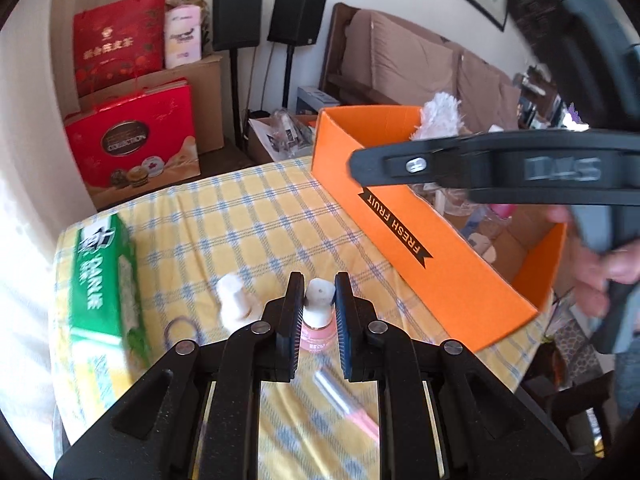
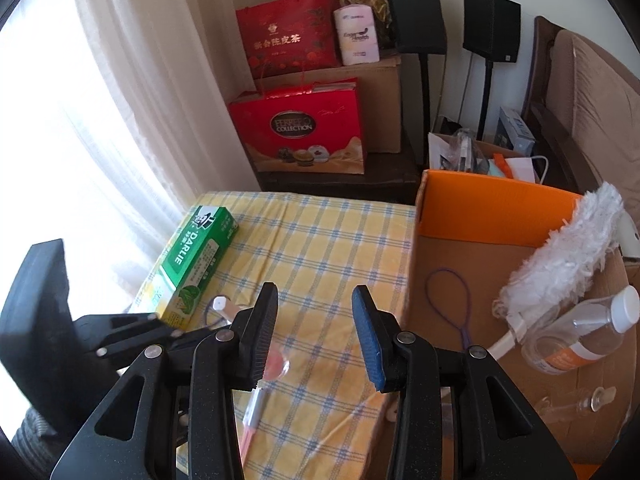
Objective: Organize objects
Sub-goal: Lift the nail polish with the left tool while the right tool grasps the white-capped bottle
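Observation:
My left gripper is shut on a small pink bottle with a white cap, held over the yellow checked table. My right gripper is open and empty above the table, beside the orange "FRESH FRUIT" box; it shows in the left wrist view hovering over that box. On the table lie a green Darlie box, a small white bottle, a purple loop and a pink tube. Inside the orange box are a white duster, a clear bottle and a purple cord.
Red gift bags and cardboard boxes stand beyond the table's far edge. Two black speakers on stands and a brown sofa are behind. A bright curtained window is at the left. A box of clutter sits behind the orange box.

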